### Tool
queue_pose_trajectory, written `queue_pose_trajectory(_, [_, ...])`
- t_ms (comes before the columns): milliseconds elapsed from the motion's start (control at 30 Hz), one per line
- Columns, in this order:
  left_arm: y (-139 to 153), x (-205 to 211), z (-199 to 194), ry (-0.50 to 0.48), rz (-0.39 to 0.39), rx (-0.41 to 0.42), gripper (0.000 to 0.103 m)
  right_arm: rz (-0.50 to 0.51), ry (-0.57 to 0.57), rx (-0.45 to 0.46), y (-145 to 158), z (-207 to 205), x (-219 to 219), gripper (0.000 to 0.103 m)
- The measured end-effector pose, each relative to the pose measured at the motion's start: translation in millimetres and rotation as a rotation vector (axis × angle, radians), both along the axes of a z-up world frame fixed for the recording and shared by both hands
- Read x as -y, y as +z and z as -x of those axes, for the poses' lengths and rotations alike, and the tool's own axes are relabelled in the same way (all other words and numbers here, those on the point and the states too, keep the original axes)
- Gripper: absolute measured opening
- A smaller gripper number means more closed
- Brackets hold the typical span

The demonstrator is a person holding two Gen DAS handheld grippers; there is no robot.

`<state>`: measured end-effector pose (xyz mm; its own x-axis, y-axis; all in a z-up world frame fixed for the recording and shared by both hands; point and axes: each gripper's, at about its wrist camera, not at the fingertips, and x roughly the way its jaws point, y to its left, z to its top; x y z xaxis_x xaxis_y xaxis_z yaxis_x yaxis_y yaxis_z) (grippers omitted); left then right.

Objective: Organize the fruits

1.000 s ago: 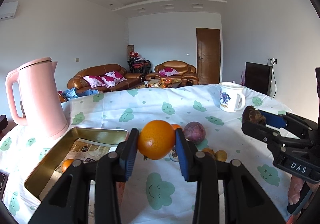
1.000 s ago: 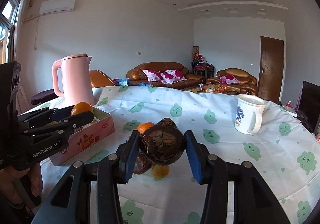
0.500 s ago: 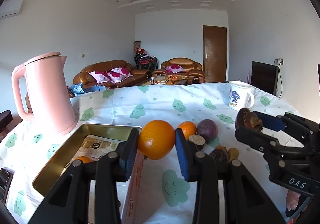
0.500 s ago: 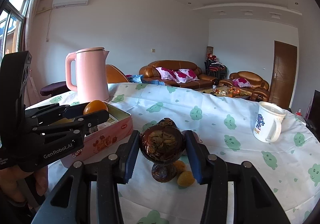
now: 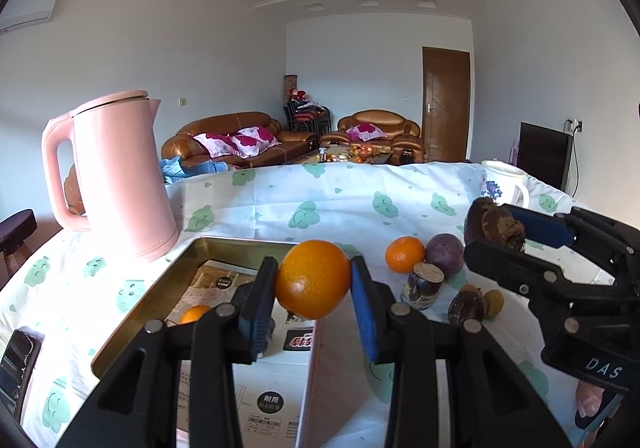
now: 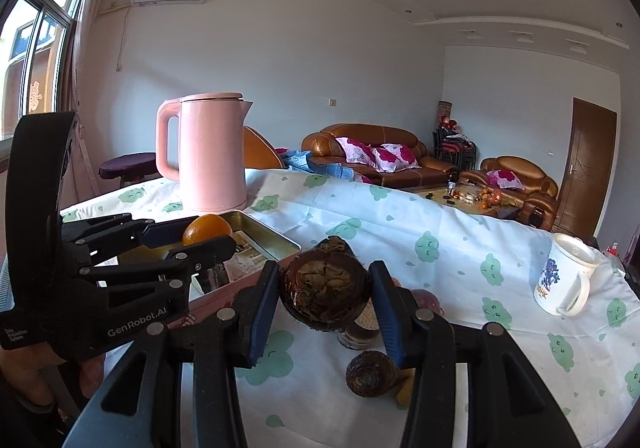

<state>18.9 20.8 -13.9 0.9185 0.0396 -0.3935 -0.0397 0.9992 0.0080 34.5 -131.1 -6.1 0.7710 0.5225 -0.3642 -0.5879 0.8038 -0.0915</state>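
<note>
Orange (image 5: 313, 279) pinched in left hand-held gripper (image 5: 313, 288) sits over near right edge of tin (image 5: 160, 284), tin just below and left, while right hand-held gripper (image 6: 324, 294), farther off, clamps brown husked fruit (image 6: 324, 290) above loose fruit on surface (image 6: 460, 248).

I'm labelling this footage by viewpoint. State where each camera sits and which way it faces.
Left wrist: on the left claw, facing across the table; it grips an orange over the tin.
Right wrist: on the right claw, same direction; it grips a brown fruit; a hand shows.
Shared: kettle, mug, each other's claw.
</note>
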Motion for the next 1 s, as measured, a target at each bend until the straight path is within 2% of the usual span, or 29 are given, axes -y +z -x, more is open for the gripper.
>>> queue_pose_trajectory(433, [-6.1, -29.0, -4.0, 0.059, 0.002, -0.056, 0.038, 0.039, 0.094, 0.014, 10.8, -6.8, -39.7, 0.048])
queue_pose_trajectory(1000, [-14.5, -60.6, -12.6, 0.128, -0.004, -0.131, 0.038, 0.055, 0.198, -0.063, 0.8, -28.6, -90.0, 0.048])
